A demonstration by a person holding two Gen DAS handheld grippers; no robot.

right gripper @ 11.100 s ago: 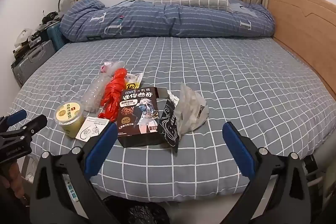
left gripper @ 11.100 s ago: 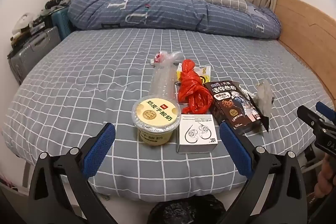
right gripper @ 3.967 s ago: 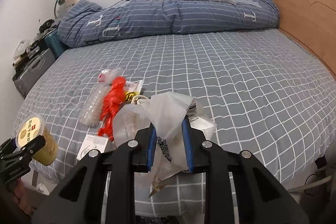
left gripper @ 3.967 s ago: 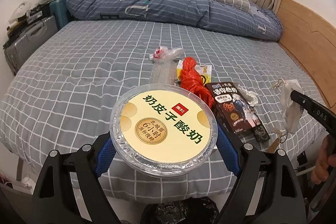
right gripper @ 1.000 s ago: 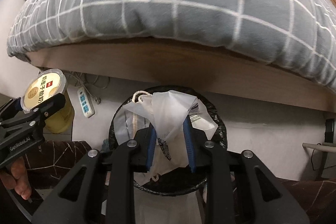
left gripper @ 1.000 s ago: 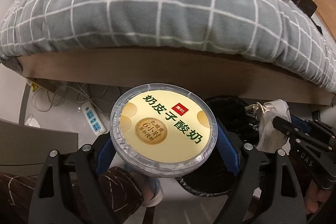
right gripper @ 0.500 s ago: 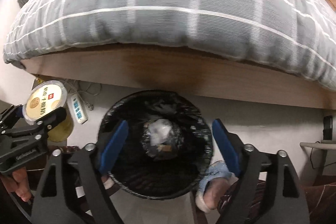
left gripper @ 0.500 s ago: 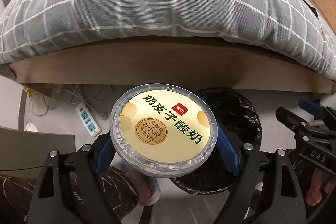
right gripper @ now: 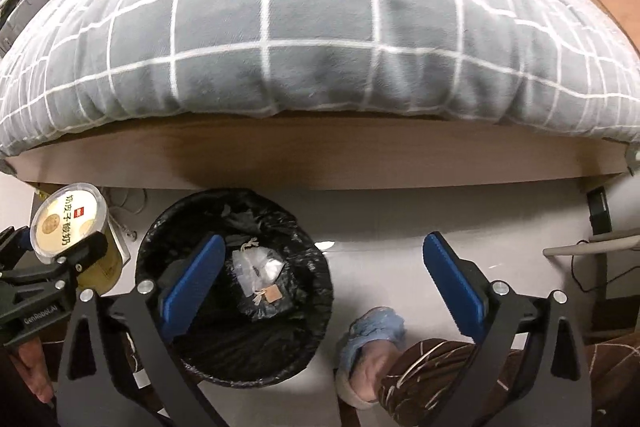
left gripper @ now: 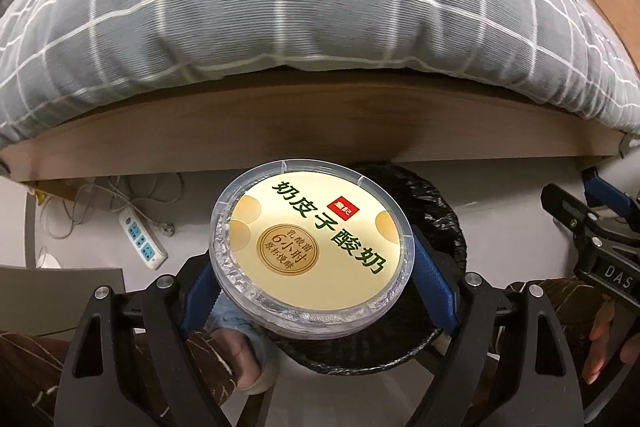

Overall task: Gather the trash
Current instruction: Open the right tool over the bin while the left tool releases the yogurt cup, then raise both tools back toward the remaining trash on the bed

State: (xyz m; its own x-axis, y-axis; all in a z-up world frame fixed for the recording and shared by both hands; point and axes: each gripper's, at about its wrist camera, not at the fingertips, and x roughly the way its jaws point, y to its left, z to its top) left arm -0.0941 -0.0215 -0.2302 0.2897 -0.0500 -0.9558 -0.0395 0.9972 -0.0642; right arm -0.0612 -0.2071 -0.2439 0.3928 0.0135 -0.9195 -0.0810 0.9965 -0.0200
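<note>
Your left gripper grips the yogurt cup between its blue pads, above the near rim of the black-lined trash bin. The bin stands on the floor just beside the wooden bed frame. Your right gripper is spread wide and holds nothing, above the bin's right edge; a crumpled plastic bag lies inside.

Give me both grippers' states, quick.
Left gripper: shut on the yogurt cup.
Right gripper: open, empty.

checked bedspread, power strip (floor)
</note>
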